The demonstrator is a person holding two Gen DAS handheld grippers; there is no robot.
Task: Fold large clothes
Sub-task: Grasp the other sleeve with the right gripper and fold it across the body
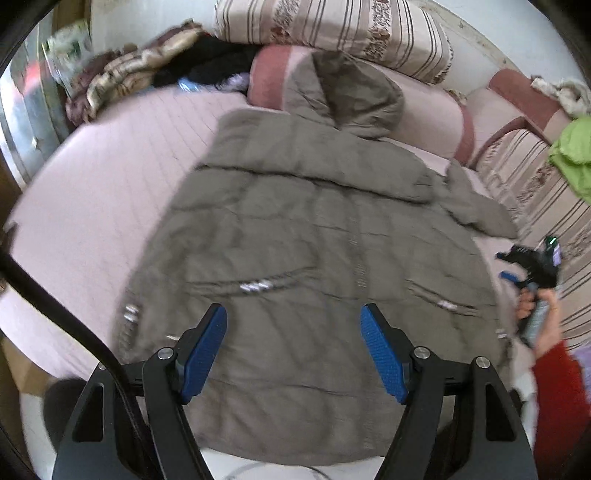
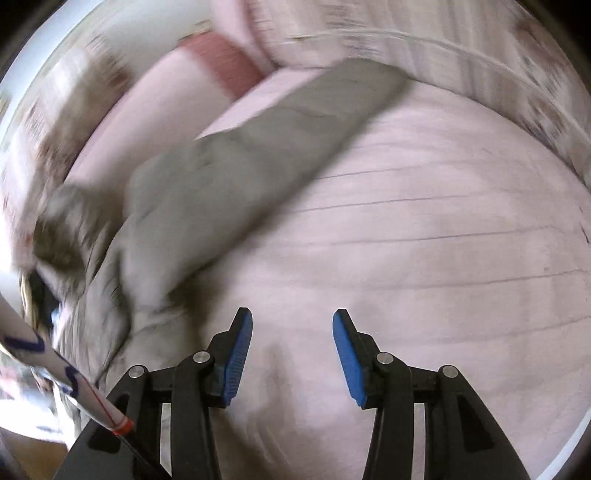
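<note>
A large grey-brown hooded padded jacket [image 1: 314, 229] lies spread flat on a pink bed, hood toward the pillows, one sleeve [image 1: 476, 206] out to the right. My left gripper [image 1: 293, 314] is open and empty above the jacket's lower half. My right gripper [image 2: 292, 321] is open and empty over bare pink sheet [image 2: 424, 258], to the right of the jacket's outstretched sleeve [image 2: 266, 147]. The right gripper also shows in the left wrist view [image 1: 532, 266], held in a hand with a red cuff, beside the jacket's right edge. Both views are motion-blurred.
Pink bolsters [image 1: 424, 122] and a striped pillow [image 1: 332, 29] lie at the head of the bed. A heap of dark clothes and a brown blanket [image 1: 147, 62] sits at the back left. A green cloth [image 1: 576, 155] lies on striped bedding at the right.
</note>
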